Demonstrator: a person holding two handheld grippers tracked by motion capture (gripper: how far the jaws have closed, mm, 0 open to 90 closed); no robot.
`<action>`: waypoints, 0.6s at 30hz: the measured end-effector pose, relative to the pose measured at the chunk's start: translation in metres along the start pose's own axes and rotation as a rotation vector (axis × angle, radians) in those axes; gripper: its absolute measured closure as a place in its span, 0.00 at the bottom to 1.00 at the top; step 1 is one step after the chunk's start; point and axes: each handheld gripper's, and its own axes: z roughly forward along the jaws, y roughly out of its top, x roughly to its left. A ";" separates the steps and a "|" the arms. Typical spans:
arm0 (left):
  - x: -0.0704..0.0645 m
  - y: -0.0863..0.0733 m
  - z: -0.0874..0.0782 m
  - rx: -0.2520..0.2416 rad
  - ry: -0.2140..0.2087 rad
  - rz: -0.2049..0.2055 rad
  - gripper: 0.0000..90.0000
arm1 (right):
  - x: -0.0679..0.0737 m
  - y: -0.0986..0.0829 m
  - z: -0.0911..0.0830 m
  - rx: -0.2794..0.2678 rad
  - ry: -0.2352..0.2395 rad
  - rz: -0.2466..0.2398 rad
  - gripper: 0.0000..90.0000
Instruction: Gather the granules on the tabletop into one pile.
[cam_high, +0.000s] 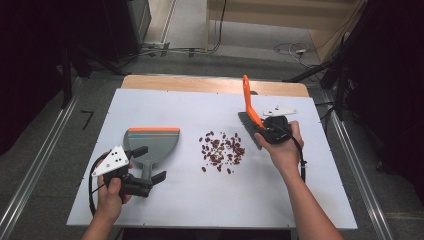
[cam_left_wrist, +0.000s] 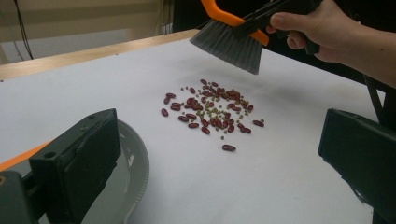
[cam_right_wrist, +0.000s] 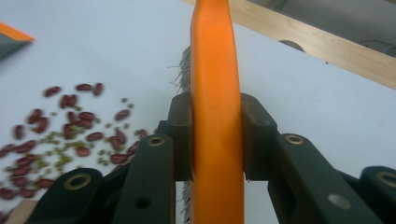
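While the brush (cam_high: 248, 111) is held above the desk (cam_high: 150, 200), the sweeping step is judged to be at its start. The right gripper (cam_high: 267, 129) is closed tight on the orange handle, which is seen clamped between both jaws in the right gripper view. The grey bristles (cam_left_wrist: 229, 46) are carried clear of the surface, just beyond the far right edge of the beans (cam_high: 222, 150). The left gripper (cam_high: 145, 172) is spread wide and nothing is gripped; its jaws stand either side of the dustpan (cam_high: 150, 142) handle without closing on it.

The beans are found in one loose scatter at the middle of the desk, between dustpan and brush: dark red ones mixed with smaller greenish ones, a few lying apart from the main patch. None is seen in the dustpan, whose orange lip lies on its far side, not toward the pile.

For the next move, the dustpan handle needs to be gripped and the lip turned to the beans; the bristles must be lowered behind the pile.
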 end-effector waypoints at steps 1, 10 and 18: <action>0.000 0.000 0.000 0.001 0.002 0.001 0.00 | 0.000 0.000 0.005 0.013 -0.013 -0.005 0.76; 0.003 -0.002 -0.002 0.002 0.006 -0.006 0.00 | 0.015 -0.002 0.035 0.101 -0.104 -0.102 0.76; 0.003 -0.002 0.000 0.002 0.008 -0.015 0.00 | 0.043 0.002 0.036 0.166 -0.054 -0.153 0.77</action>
